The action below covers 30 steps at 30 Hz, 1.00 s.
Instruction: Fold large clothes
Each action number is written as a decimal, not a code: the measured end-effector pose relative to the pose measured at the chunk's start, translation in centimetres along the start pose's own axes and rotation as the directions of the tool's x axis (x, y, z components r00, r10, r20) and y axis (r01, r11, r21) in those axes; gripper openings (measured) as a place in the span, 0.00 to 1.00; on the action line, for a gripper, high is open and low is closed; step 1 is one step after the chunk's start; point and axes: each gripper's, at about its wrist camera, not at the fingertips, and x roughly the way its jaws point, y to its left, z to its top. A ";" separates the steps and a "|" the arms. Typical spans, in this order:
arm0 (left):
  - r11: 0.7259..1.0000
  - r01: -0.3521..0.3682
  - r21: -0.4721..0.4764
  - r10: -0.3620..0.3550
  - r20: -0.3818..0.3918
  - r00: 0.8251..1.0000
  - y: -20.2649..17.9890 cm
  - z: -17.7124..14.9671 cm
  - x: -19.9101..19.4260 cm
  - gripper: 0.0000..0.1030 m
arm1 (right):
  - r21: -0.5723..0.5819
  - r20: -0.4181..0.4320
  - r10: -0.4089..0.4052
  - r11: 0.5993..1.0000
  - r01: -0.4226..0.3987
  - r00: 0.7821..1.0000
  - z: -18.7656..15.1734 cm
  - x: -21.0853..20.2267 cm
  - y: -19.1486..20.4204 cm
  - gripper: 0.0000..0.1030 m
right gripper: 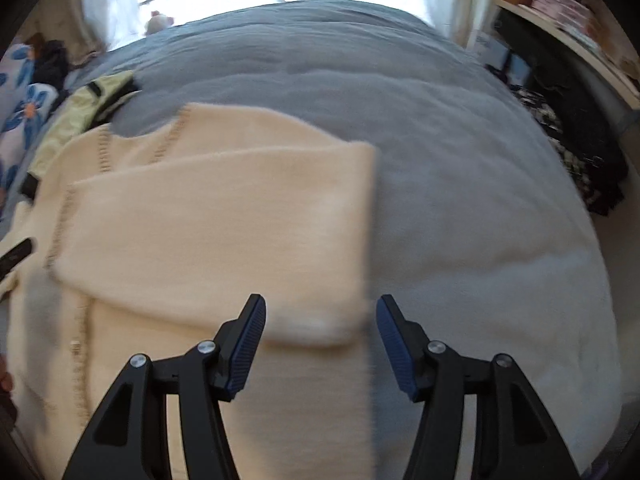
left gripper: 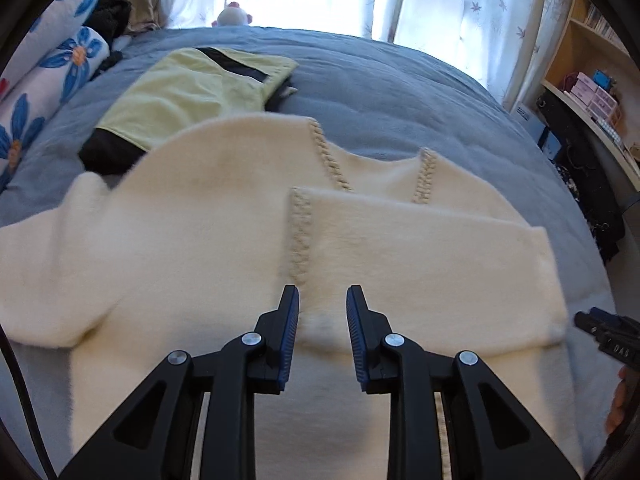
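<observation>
A cream knitted sweater (left gripper: 200, 240) with stitched seams lies flat on the grey-blue bed cover (left gripper: 400, 92). One sleeve (left gripper: 420, 248) is folded across its body, cuff toward the right. My left gripper (left gripper: 322, 300) hovers over the sweater's middle, its jaws a narrow gap apart with nothing pinched. In the right wrist view the same sweater (right gripper: 200, 220) fills the left half, and my right gripper (right gripper: 320, 312) stands wide open above the folded sleeve's cuff (right gripper: 320, 320) without gripping it. The right gripper (left gripper: 604, 332) also shows at the left wrist view's right edge.
A folded yellow-green garment with black trim (left gripper: 180, 96) lies further up the bed. Floral pillows (left gripper: 52, 68) line the left side and a plush toy (left gripper: 232, 16) sits by the curtained window. Shelves (left gripper: 592, 80) and dark clothes (left gripper: 592, 200) stand right of the bed.
</observation>
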 end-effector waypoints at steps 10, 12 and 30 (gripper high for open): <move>0.999 -0.033 0.024 0.036 -0.121 0.992 -3.6 -1.2 6.4 0.25 | -0.079 -0.082 0.116 0.989 -0.123 0.990 0.0 5.1 6.6 0.54; 0.999 -0.036 0.026 0.038 -0.117 0.992 -3.3 -1.2 6.2 0.26 | -0.030 -0.065 0.104 0.994 -0.106 0.992 -0.2 5.5 4.3 0.53; 0.991 -0.124 0.054 0.130 -0.130 0.983 -2.8 -2.7 2.8 0.29 | -0.040 -0.177 -0.053 0.998 0.046 0.983 -2.7 4.6 2.2 0.77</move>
